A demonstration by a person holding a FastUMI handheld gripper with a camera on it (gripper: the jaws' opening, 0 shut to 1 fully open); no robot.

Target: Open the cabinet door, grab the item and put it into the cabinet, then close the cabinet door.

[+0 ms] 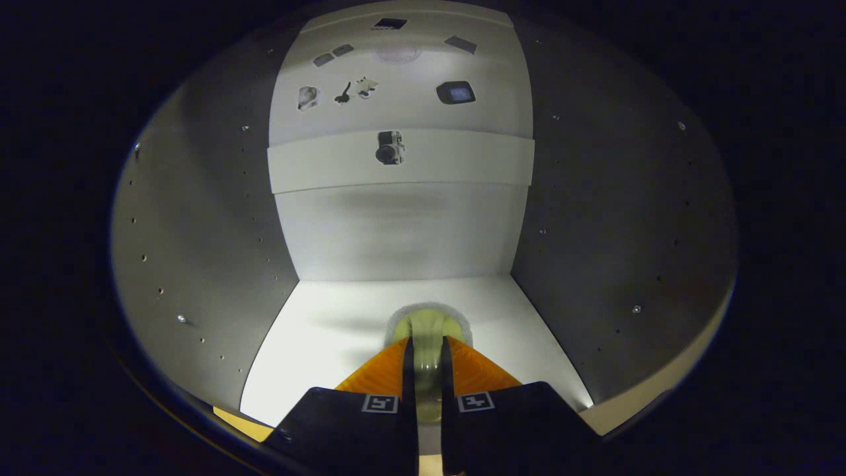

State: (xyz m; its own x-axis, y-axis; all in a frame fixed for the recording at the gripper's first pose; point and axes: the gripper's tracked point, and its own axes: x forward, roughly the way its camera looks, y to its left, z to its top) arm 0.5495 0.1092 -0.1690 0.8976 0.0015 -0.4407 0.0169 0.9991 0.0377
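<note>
We hold the gripper (427, 360) clamped on a pale yellow-green translucent rounded item (428, 330), its long axis along the fingers, above the white cabinet's floor (317, 330), near its front edge.

Gripper (427, 347) is inside the cabinet (198, 218), jaws closed tight on a pale yellow-green item (428, 325) (translucent, rounded end poking out at 12 o'clock past the fingertips). Item sits low over the white cabinet floor (317, 344); back wall (396, 231) straight ahead.
</note>
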